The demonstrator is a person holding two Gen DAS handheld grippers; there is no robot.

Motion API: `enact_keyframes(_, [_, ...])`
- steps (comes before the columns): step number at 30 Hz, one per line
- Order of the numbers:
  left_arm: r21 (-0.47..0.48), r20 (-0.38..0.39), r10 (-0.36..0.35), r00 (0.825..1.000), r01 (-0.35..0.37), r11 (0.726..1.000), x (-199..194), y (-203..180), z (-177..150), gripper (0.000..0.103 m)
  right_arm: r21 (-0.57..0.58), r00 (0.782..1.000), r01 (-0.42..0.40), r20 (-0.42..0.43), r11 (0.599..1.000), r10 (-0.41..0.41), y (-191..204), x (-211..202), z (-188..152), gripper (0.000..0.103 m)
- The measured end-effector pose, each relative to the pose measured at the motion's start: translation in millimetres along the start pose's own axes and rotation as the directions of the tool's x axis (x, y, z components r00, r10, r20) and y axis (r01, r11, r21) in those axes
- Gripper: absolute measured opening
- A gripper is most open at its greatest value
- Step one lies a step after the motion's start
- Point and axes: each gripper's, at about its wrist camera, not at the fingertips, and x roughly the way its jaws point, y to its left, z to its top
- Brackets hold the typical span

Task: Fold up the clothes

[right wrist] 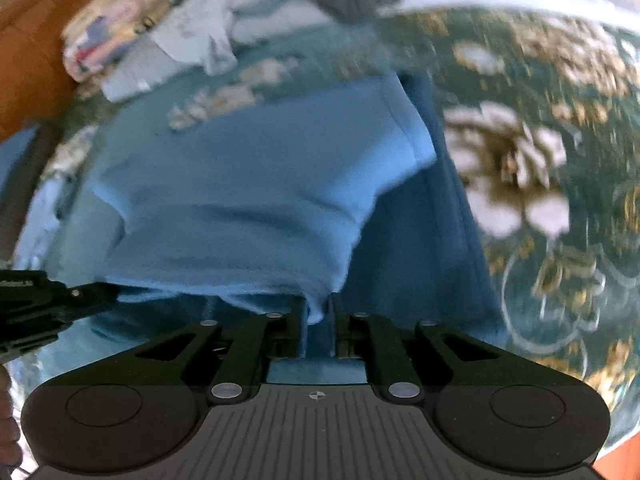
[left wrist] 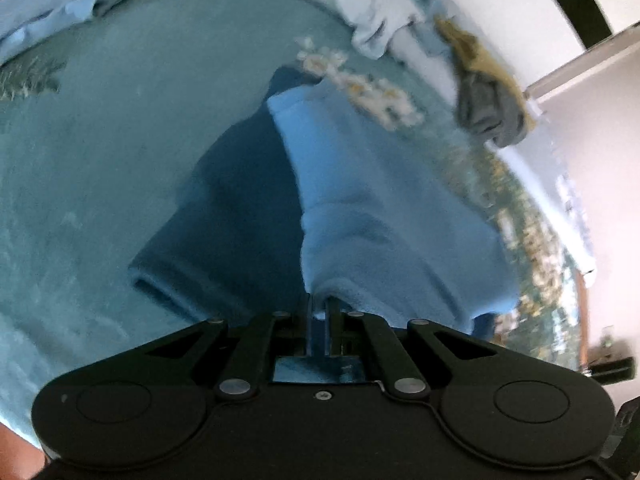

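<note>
A light blue garment [left wrist: 360, 200] hangs lifted over a teal floral bedspread [left wrist: 120, 160], casting a dark shadow beneath it. My left gripper [left wrist: 320, 304] is shut on the garment's near edge, the cloth pinched between its fingers. In the right wrist view the same blue garment [right wrist: 248, 184] spreads wide in front, and my right gripper [right wrist: 318, 308] is shut on another part of its near edge. The left gripper [right wrist: 80, 294] shows at the left side of that view, gripping the same edge. Both views are blurred.
A folded light blue cloth [left wrist: 60, 4] lies at the far left. A pale garment [left wrist: 380, 12] and a grey-and-olive one [left wrist: 488, 96] lie at the bed's far edge, with a patterned bundle [right wrist: 116, 20] beside them. A white wall [left wrist: 600, 160] runs along the right.
</note>
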Motion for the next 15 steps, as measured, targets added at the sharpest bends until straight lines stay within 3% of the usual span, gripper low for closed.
enact_keyframes(5, [0.032,-0.031,0.038,0.999,-0.037,0.999,14,8,-5,0.001,0.018,0.999,0.019,-0.038,1.0,-0.018,-9,8,-11,0.008])
enact_keyframes(9, [0.059,-0.048,0.006,0.999,-0.004,0.998,6,15,-5,0.003,0.027,1.0,-0.004,-0.031,1.0,0.005,-15,-3,-11,0.008])
enact_keyframes(11, [0.08,-0.052,-0.007,0.999,0.011,0.997,-2,15,-4,0.009,0.048,0.999,-0.031,-0.009,0.998,0.031,-21,-11,-7,0.008])
enact_keyframes(13, [0.105,-0.043,-0.027,0.999,0.032,0.994,-13,13,-4,0.032,0.075,0.998,-0.062,0.022,0.995,0.061,-27,-18,-3,0.015])
enact_keyframes(14, [0.121,-0.033,-0.038,0.999,0.041,0.992,-17,10,-2,0.038,0.094,0.996,-0.082,0.038,0.992,0.079,-30,-21,1,0.02])
enact_keyframes(15, [0.131,-0.03,-0.044,0.999,0.048,0.99,-15,8,2,0.049,0.113,0.994,-0.102,0.053,0.988,0.097,-34,-23,4,0.033])
